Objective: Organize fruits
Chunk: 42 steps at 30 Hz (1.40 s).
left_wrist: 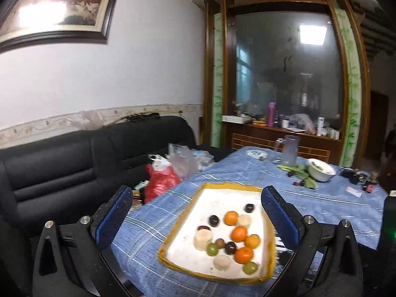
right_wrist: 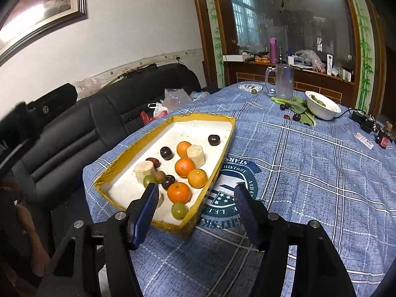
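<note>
A shallow white tray with a yellow rim sits on the blue checked tablecloth. It holds several oranges, dark plums, green grapes, pale banana chunks, a red date and a small brown fruit. My left gripper is open and empty, held above the tray's near end. My right gripper is open and empty, low over the tray's near right corner. More plums lie loose on the cloth by green leaves.
A white bowl, a clear plastic jug, green leaves, small bottles and a charger sit at the table's far end. A black sofa with plastic bags stands left. A wooden sideboard is behind.
</note>
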Each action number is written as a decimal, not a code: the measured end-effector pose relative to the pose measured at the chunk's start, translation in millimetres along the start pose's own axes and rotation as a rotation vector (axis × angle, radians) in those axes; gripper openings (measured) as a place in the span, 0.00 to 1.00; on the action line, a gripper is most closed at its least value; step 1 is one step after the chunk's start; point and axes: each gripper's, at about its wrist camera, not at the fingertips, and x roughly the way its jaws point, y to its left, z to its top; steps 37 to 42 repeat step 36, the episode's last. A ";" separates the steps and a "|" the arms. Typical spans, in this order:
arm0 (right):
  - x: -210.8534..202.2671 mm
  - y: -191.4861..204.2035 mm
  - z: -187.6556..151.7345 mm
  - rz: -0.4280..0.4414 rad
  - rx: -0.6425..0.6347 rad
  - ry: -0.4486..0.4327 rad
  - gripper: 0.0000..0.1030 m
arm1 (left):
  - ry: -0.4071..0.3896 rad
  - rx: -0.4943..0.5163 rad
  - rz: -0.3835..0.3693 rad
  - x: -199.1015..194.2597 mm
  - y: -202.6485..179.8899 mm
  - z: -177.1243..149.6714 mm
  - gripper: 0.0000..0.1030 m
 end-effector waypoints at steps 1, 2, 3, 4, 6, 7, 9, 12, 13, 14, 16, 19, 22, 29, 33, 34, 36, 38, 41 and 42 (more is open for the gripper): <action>-1.7 0.3 -0.5 0.001 -0.001 -0.004 0.67 | 0.013 -0.003 -0.024 -0.2 0.1 -0.4 1.00; -4.5 1.3 -1.9 0.000 -0.001 -0.010 0.69 | 0.041 -0.004 -0.046 1.1 0.5 -1.9 1.00; -5.7 1.7 -2.6 -0.002 -0.001 -0.013 0.69 | 0.057 -0.006 -0.063 2.1 0.9 -3.3 1.00; -7.6 2.6 -4.0 -0.004 -0.002 -0.015 0.69 | 0.066 -0.009 -0.076 2.3 1.2 -4.5 1.00; -10.1 2.4 -6.0 -0.005 -0.002 -0.015 0.69 | 0.072 -0.019 -0.086 2.8 2.0 -8.3 1.00; -11.2 2.8 -7.5 -0.005 -0.003 -0.016 0.69 | 0.069 -0.025 -0.084 2.2 2.9 -9.9 1.00; -12.0 4.0 -9.5 -0.007 -0.007 -0.016 0.69 | 0.049 -0.040 -0.068 -0.2 5.9 -12.3 1.00; -11.8 6.5 -12.7 -0.009 -0.013 -0.012 0.70 | 0.049 -0.060 -0.073 0.4 9.7 -14.0 1.00; -11.1 7.2 -13.2 -0.007 -0.014 -0.010 0.70 | 0.060 -0.063 -0.073 1.8 10.9 -15.0 1.00; -10.4 8.3 -14.1 -0.005 -0.017 -0.007 0.70 | 0.077 -0.062 -0.065 4.5 11.2 -16.3 1.00; -9.4 10.6 -15.1 -0.003 -0.022 -0.005 0.71 | 0.114 -0.051 -0.041 12.4 10.5 -20.5 1.00; -5.2 15.6 -16.7 -0.003 -0.037 0.004 0.74 | 0.163 -0.023 -0.010 23.4 8.0 -28.5 1.00; 1.5 18.4 -19.8 -0.005 -0.048 0.024 0.75 | 0.204 -0.006 -0.010 32.4 6.0 -36.2 1.00; 27.2 19.3 -21.8 -0.024 -0.050 0.098 0.75 | 0.315 0.021 -0.007 55.9 2.3 -54.2 1.00; 35.6 14.5 -17.3 -0.014 -0.033 0.112 0.75 | 0.347 0.035 0.003 63.3 -0.3 -58.3 1.00; 36.8 12.9 -16.0 -0.011 -0.028 0.112 0.75 | 0.350 0.038 0.004 64.0 -1.3 -58.8 1.00; 37.9 11.2 -14.7 -0.008 -0.026 0.111 0.75 | 0.367 0.045 0.006 66.9 -3.4 -59.3 1.00; 37.9 11.2 -14.7 -0.008 -0.026 0.111 0.75 | 0.367 0.045 0.006 66.9 -3.4 -59.3 1.00; 37.9 11.2 -14.7 -0.008 -0.026 0.111 0.75 | 0.367 0.045 0.006 66.9 -3.4 -59.3 1.00; 37.9 11.2 -14.7 -0.008 -0.026 0.111 0.75 | 0.367 0.045 0.006 66.9 -3.4 -59.3 1.00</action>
